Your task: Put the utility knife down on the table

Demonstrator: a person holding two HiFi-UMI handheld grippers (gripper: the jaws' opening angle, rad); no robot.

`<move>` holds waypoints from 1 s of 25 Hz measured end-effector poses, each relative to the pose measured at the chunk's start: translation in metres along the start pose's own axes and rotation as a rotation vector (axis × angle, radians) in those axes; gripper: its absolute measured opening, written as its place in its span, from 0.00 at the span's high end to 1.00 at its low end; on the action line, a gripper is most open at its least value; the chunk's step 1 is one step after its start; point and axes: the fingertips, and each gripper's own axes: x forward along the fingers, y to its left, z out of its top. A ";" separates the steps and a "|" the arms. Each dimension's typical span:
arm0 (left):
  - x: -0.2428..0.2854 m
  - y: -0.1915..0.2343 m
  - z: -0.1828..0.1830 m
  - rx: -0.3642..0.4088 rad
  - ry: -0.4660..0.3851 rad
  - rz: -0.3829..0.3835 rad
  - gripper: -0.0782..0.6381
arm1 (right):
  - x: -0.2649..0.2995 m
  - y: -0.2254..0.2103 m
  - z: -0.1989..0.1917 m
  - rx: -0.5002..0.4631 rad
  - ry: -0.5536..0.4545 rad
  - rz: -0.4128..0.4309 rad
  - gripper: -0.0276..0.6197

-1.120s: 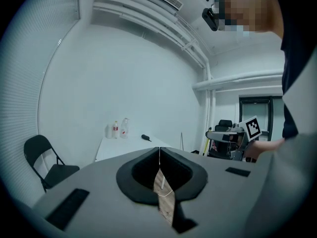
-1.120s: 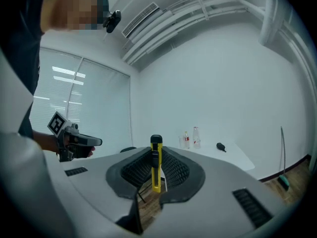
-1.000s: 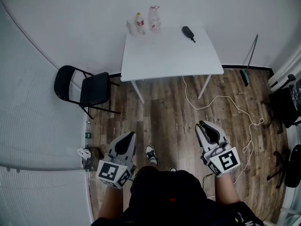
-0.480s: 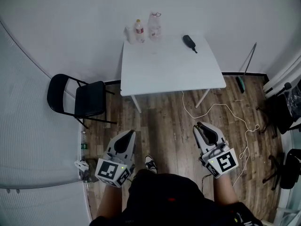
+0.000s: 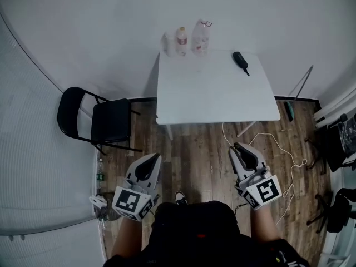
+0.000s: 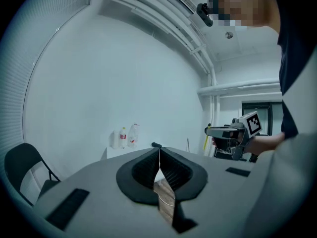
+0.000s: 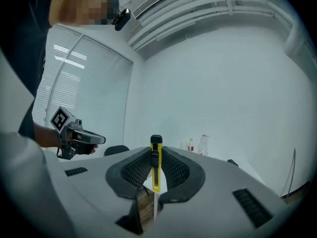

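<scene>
A yellow and black utility knife stands upright between the ribbed pads of my right gripper, which is shut on it. In the head view that right gripper hangs over the wood floor, short of the white table. My left gripper is shut with nothing between its pads, level with the right one and left of it. The table shows small and far off in both gripper views.
Three bottles stand at the table's far left edge and a dark handled object lies at its far right. A black folding chair stands left of the table. A white cord trails over the floor on the right.
The table and chair have shifted right and slightly nearer in the head view as the person moves. Both grippers keep their pose and their grip.
</scene>
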 end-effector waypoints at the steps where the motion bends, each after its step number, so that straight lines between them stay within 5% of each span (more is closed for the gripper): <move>1: 0.003 0.008 0.001 0.001 -0.002 -0.001 0.86 | 0.008 0.000 0.000 0.002 -0.002 -0.002 0.85; 13: 0.074 0.059 0.013 -0.002 0.022 -0.019 0.86 | 0.081 -0.044 -0.008 0.028 0.022 0.000 0.85; 25: 0.177 0.105 0.025 -0.017 0.057 0.126 0.86 | 0.188 -0.146 -0.030 0.094 0.032 0.136 0.85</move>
